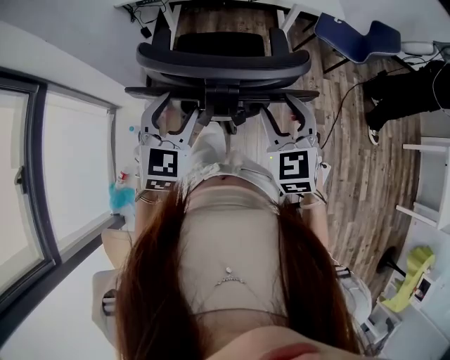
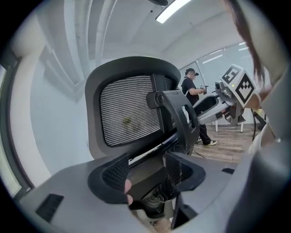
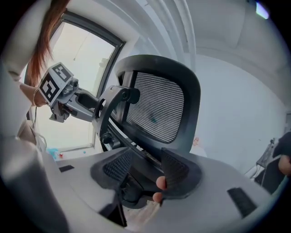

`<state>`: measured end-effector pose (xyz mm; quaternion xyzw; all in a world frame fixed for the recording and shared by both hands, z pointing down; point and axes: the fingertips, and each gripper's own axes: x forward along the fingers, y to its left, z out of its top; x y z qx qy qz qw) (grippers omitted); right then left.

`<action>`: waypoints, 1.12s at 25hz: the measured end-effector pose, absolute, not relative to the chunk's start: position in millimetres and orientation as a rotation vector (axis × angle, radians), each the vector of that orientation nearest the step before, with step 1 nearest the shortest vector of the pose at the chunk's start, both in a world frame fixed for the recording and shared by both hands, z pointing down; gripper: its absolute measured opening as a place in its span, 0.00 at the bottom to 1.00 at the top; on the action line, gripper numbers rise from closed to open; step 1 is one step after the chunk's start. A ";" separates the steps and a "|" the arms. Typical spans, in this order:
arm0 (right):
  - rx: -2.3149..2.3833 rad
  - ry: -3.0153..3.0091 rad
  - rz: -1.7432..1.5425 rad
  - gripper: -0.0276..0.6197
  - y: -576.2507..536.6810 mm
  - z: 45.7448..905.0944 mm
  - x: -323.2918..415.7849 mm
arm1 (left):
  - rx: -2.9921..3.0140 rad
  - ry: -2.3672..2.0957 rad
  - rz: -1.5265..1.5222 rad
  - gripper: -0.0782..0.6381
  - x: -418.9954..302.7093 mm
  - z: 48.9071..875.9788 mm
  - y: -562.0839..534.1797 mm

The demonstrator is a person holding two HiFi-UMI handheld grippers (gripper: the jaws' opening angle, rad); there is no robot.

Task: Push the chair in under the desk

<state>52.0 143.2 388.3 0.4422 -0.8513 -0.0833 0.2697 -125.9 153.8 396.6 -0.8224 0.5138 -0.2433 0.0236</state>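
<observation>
Chair, left claw, right claw (both open)

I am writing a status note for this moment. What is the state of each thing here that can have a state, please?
Chair: upright, its back toward the person, gripped by neither gripper.
Left gripper: open, jaws apart at the chair's back frame.
Right gripper: open, jaws apart at the chair's back frame.
Ceiling lamp: lit.
</observation>
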 end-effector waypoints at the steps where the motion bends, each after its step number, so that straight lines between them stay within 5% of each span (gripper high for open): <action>1: 1.190 -2.276 -0.232 0.37 143.3 390.1 53.4 | -2.539 1.586 -0.761 0.45 -126.0 397.3 153.3; 28: 1.110 -2.036 -0.407 0.48 131.3 423.9 65.5 | -2.361 1.495 -1.019 0.51 -143.4 415.8 137.2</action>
